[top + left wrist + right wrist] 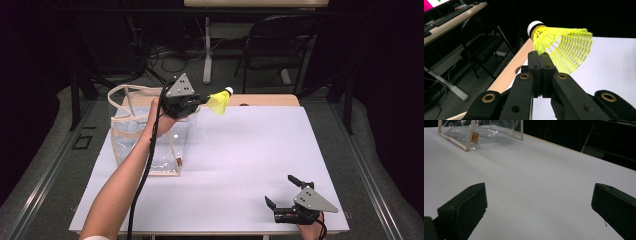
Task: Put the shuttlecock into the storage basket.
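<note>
Up close, shuttlecock (564, 47) skirt mesh

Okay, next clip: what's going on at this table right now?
A person works at a white table with a claw in each hand. The left claw is shut on the skirt edge of a yellow shuttlecock, holding it in the air beside a clear plastic bag that stands on the table's left side. The right claw sits low near the front right corner, jaws wide open with nothing between them.
</note>
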Tool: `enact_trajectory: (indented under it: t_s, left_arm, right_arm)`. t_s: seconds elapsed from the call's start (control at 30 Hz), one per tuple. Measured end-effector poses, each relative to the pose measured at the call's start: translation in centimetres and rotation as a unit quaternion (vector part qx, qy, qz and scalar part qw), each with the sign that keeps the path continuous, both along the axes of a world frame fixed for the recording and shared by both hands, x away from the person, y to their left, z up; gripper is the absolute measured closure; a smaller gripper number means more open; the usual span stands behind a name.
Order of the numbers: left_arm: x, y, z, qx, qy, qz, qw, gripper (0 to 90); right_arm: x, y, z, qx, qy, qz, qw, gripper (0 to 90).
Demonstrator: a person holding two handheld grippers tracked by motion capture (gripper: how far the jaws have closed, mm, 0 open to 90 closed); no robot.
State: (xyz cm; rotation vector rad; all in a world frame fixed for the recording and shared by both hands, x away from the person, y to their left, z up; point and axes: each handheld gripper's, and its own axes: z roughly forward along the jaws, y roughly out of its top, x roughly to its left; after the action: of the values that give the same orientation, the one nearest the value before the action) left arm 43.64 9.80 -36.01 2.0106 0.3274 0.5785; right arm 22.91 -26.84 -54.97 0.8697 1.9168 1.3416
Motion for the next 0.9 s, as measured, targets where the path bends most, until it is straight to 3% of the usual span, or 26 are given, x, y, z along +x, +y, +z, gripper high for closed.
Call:
enact_trajectory:
  t_s: [0.9]
  left_arm:
    - [-0.5, 4.3, 2.2, -0.008, -0.023, 0.044, 0.9987, 90.0]
  right_arm:
    - [0.1, 0.1, -0.1, -0.004, 0.001, -0.001, 1.0000, 0.0]
